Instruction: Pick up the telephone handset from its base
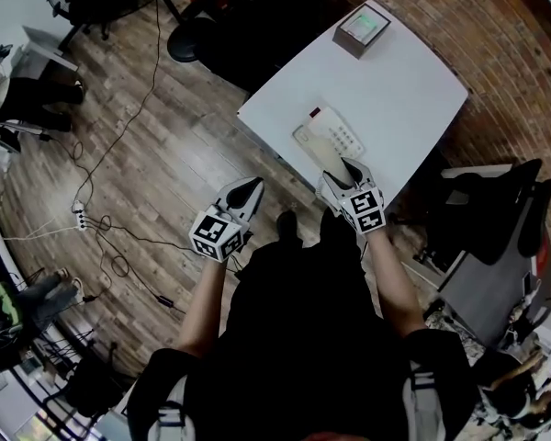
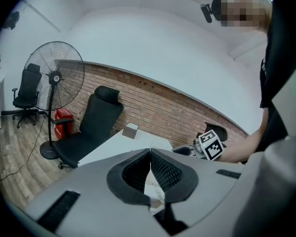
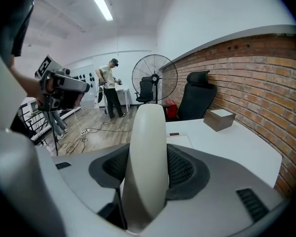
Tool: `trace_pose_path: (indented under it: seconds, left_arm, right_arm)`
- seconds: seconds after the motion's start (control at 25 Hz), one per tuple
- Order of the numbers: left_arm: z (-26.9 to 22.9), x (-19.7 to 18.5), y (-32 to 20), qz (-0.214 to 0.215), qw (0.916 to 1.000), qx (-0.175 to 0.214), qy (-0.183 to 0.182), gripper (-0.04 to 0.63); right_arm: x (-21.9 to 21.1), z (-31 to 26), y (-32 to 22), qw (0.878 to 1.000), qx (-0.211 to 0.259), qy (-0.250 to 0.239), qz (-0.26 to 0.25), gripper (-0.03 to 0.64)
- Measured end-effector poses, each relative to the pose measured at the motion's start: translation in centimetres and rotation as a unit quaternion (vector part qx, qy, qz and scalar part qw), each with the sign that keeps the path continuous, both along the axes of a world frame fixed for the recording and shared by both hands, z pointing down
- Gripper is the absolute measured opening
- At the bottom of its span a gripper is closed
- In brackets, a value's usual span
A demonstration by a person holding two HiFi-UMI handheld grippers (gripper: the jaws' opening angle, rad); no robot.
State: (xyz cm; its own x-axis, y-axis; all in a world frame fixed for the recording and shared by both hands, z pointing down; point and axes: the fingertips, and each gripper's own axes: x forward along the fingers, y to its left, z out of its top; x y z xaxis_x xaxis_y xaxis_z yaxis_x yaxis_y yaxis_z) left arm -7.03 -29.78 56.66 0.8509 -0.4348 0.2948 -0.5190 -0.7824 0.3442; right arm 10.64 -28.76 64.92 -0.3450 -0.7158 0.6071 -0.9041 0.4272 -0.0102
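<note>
Currently, with my right gripper [image 1: 344, 175] jaws clamped on one end of the smooth handset [image 3: 148, 162] and my left gripper [image 2: 150, 154] jaws closed empty, I risk it pivoting loose onto the base [image 1: 347, 136]

A white table [image 1: 413, 90] is set against a brick wall [image 3: 266, 78]; a pedestal fan [image 3: 154, 80] is stood on wood flooring [image 1: 165, 154].

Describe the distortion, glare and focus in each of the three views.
Head view: strong fisheye, dark corners, white table nearly washed out. Left gripper view: the brick wall bows into an arc, with a black border all round. Right gripper view: the ceiling light glares; the close handset looks soft.
</note>
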Motion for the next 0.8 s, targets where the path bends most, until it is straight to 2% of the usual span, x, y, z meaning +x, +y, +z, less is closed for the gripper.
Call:
trace_pose_path:
  seconds: [0.36, 0.8]
  left_arm:
    - [0.0, 2.9, -0.5, 0.022, 0.9997, 0.005, 0.006, 0.02]
    - [0.7, 4.2, 0.5, 0.033, 0.9994, -0.001, -0.002, 0.02]
  right_arm:
    - [1.9, -2.3, 1.6, 0.999, 0.024, -0.02, 0.013, 0.209]
    - [2.4, -4.8, 3.0, 0.998, 0.048, -0.038, 0.012, 0.207]
